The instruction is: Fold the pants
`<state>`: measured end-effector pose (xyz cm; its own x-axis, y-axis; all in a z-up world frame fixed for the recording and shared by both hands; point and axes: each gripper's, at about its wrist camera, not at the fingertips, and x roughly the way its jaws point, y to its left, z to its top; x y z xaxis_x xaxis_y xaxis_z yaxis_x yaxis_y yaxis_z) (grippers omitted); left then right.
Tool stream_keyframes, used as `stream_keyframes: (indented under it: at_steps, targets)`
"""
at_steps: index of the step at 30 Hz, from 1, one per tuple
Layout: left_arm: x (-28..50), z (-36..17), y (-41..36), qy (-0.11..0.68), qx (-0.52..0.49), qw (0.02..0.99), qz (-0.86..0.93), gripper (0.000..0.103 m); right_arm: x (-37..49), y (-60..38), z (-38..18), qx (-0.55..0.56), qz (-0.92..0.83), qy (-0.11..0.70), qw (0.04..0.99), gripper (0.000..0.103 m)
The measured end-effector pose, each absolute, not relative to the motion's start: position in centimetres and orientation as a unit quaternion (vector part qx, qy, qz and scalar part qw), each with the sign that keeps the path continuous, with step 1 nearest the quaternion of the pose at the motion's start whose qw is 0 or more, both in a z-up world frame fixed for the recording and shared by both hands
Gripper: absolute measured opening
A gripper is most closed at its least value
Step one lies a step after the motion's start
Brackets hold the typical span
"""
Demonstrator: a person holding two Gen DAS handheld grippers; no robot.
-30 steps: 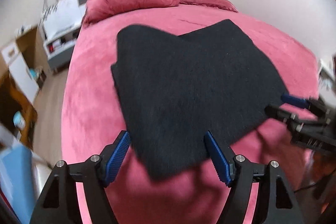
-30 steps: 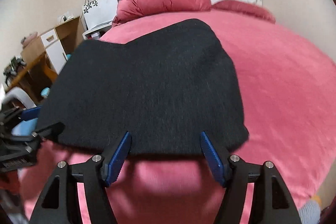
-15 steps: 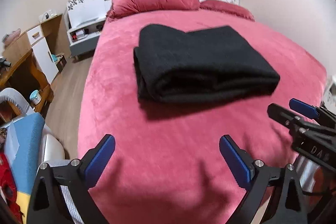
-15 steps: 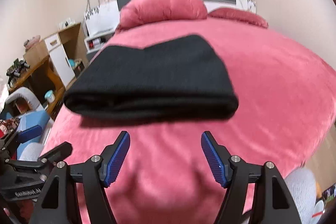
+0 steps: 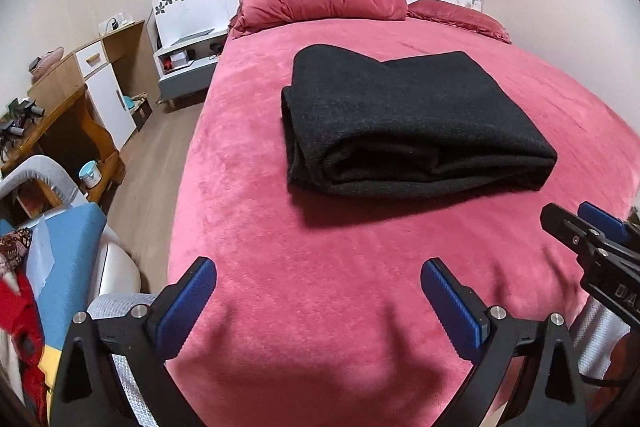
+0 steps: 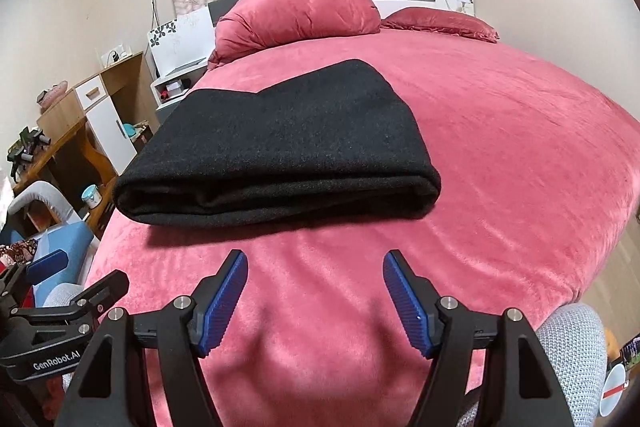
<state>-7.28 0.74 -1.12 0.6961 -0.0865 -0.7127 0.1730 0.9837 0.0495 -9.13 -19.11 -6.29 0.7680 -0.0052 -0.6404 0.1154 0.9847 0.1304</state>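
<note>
One folded pants (image 5: 404, 115) bundle mid-bed (image 5: 320, 267); my left tongs (image 5: 318, 291) and right tongs (image 6: 316, 287) both spread, empty.

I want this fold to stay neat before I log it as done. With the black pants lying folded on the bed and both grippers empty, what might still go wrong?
1. The black pants show loose, bulging layers at the near edge, so they may sag or spread open.
2. They lie on a soft plush bed; any push there could shift the stack.
3. The far edge is uneven, notched.
</note>
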Motion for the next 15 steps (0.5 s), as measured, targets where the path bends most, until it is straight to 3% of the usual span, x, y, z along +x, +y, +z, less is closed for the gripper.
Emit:
stream_keyframes:
  at_steps: [15]
  targets:
    - [-6.66, -1.65, 1.06, 0.390, 0.048, 0.917, -0.065, 0.103, -9.14, -18.98, -6.42, 0.078, -0.025, 0.341, 0.936, 0.071]
